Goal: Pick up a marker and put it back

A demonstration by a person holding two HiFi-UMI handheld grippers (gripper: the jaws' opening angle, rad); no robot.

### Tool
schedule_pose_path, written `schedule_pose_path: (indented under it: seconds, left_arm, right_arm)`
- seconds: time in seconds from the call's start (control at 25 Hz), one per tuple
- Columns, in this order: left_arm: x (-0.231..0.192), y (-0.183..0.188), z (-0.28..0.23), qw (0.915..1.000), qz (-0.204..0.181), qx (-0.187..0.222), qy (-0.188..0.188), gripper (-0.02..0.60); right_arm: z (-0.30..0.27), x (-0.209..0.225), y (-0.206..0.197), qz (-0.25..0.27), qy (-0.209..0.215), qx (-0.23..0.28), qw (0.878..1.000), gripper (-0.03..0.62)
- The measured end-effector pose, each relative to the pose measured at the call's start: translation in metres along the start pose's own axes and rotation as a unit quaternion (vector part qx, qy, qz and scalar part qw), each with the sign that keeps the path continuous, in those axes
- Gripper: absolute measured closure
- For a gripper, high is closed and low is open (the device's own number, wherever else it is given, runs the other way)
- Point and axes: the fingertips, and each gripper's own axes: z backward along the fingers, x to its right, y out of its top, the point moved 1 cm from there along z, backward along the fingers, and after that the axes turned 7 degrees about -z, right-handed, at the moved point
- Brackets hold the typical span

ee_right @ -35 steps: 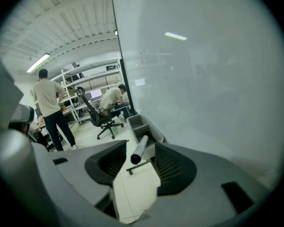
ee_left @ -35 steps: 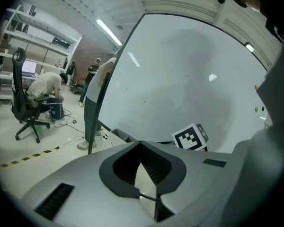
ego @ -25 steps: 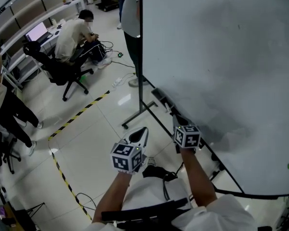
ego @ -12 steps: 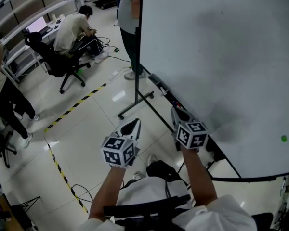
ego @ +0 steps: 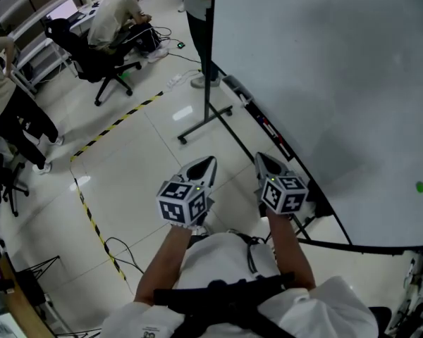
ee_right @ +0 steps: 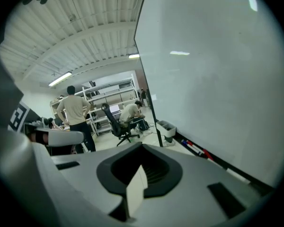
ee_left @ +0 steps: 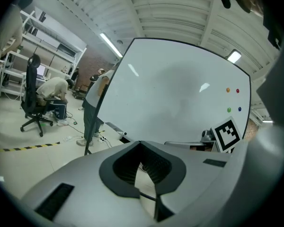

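Red and dark markers (ego: 269, 128) (ee_right: 195, 147) lie in the tray (ego: 290, 156) along the whiteboard's bottom edge. My right gripper (ego: 260, 158) (ee_right: 142, 145) is shut and empty, held in the air just short of that tray, with the markers ahead and to its right. Beside it, my left gripper (ego: 209, 163) (ee_left: 141, 143) hovers over the floor, also shut with nothing in it. The right gripper's marker cube (ee_left: 226, 134) shows in the left gripper view.
The whiteboard (ego: 338, 62) on a wheeled stand (ego: 206, 125) fills the right side, with a green magnet (ego: 419, 186) on it. A grey box (ee_right: 166, 127) sits at the tray's far end. Yellow-black tape (ego: 113, 129), cables, a seated person on an office chair (ego: 92, 58) and standing people are to the left.
Both grippers have been carried along beside the whiteboard, and the tray's markers now lie closer ahead of the right one. Both stay shut and empty.
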Motion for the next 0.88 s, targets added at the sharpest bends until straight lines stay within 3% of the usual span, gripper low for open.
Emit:
schedule_pose_path:
  seconds: [0.2, 0.88]
  left_arm:
    - [0.007, -0.012, 0.007, 0.9999, 0.011, -0.004, 0.009, 0.584]
    - [0.01, -0.01, 0.003, 0.9998, 0.013, -0.003, 0.014, 0.584]
  right_arm:
    - [0.008, -0.005, -0.028, -0.001, 0.011, -0.022, 1.0, 0.589]
    - [0.004, -0.011, -0.013, 0.01, 0.027, -0.017, 0.999, 0.588]
